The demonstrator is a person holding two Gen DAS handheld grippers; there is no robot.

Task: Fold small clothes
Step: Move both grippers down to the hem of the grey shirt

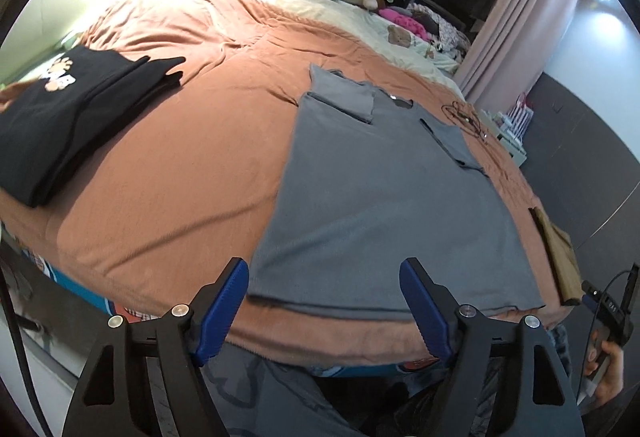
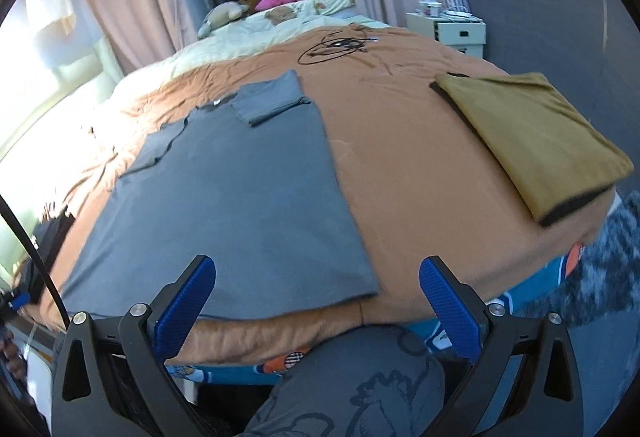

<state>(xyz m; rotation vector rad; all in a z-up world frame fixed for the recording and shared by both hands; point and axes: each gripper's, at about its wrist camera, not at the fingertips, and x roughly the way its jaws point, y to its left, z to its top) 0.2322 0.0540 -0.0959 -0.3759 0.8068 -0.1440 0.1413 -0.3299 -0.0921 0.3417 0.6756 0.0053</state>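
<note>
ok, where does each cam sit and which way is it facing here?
Left wrist: on the left gripper, tilted down across the bed at the near hem of the grey T-shirt; folded black clothes far left; own blue fingers, the person's patterned trousers and other hand show.
Right wrist: on the right gripper, same tilt, aimed at the T-shirt's near right corner; folded mustard garment to the right; own fingers and trousers show.
Shared: grey T-shirt, orange bedcover, mustard garment, cable, curtains.
</note>
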